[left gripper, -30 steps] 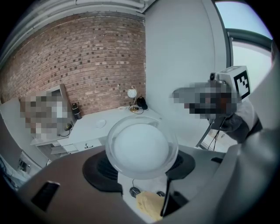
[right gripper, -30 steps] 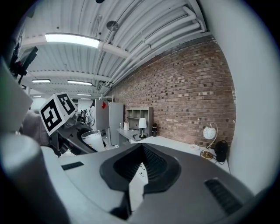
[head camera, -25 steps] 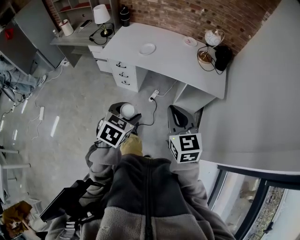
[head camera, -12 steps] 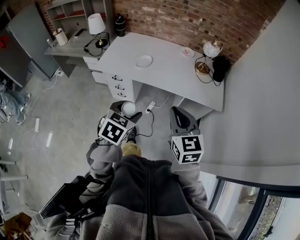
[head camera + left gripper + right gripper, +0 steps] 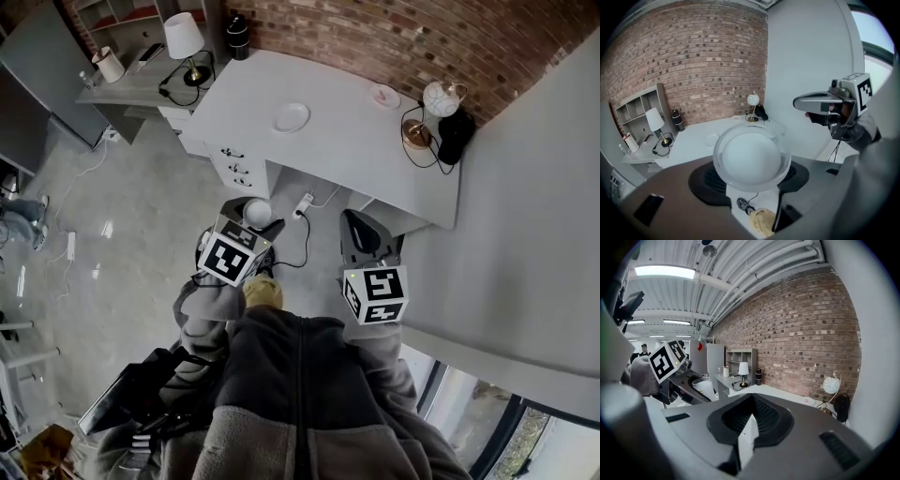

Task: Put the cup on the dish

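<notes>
Cup (image 5: 257, 213) clamped in the left tool (image 5: 251, 223), carried in the air over a grey floor (image 5: 141, 244) by a person in a grey fleece who stands well short of a pale grey surface (image 5: 347, 141) set against a brick wall (image 5: 394, 37). In the left gripper view the translucent white cup (image 5: 751, 157) fills the gap of the left tool (image 5: 751, 180), its round end toward the camera and both jaws pressed against its sides. The dish (image 5: 292, 117), a plain white plate, lies bare on the surface's left half, well apart from the cup; it shows faintly in the left gripper view (image 5: 711, 139) beyond the cup's rim.

The right tool (image 5: 361, 239) is held level beside the left one. Its own view shows the right tool (image 5: 749, 422) with jaws drawn together to a thin slit and nothing between them. That view also catches the left tool (image 5: 686, 383) from the side, with the cup (image 5: 704, 387) standing upright in it.

On the surface's far right are a small pink dish (image 5: 384, 95) and a globe lamp (image 5: 441, 97). A drawer unit (image 5: 242, 167) sits under the left end. A table lamp (image 5: 183, 36) stands on a lower side surface (image 5: 131, 84) to the left, and a black bottle (image 5: 236, 28) stands by the wall.
</notes>
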A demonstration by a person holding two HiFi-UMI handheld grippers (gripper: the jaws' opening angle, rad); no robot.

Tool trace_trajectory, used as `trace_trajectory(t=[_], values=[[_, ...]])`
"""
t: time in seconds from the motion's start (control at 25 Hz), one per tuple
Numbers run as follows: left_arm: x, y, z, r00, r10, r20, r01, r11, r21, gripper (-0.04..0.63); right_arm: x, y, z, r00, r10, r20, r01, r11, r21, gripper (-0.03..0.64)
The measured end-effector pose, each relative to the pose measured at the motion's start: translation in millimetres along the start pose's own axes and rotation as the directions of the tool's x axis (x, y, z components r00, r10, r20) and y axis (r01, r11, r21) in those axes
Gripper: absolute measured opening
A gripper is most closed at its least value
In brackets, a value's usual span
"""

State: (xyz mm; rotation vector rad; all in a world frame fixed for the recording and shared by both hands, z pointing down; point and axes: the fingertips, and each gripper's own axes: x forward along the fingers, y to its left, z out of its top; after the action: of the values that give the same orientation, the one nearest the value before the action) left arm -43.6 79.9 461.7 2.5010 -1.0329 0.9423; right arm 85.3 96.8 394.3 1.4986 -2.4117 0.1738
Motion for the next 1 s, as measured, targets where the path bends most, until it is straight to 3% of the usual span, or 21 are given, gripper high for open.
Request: trace_trajectory(t=[0.52, 1.0], values=[[77, 91, 40, 0.995, -0.051, -0.083, 0.055, 0.998, 0.036, 0.258, 119, -41, 18, 0.998, -0.015, -0.066, 0.019, 0.999, 0.051, 0.002], [126, 171, 60, 0.991, -0.091, -0.095, 0.095, 0.995, 0.042, 0.258, 228, -48, 34, 0.994, 0.001, -0.114, 0.006, 0.998, 0.064, 0.002]])
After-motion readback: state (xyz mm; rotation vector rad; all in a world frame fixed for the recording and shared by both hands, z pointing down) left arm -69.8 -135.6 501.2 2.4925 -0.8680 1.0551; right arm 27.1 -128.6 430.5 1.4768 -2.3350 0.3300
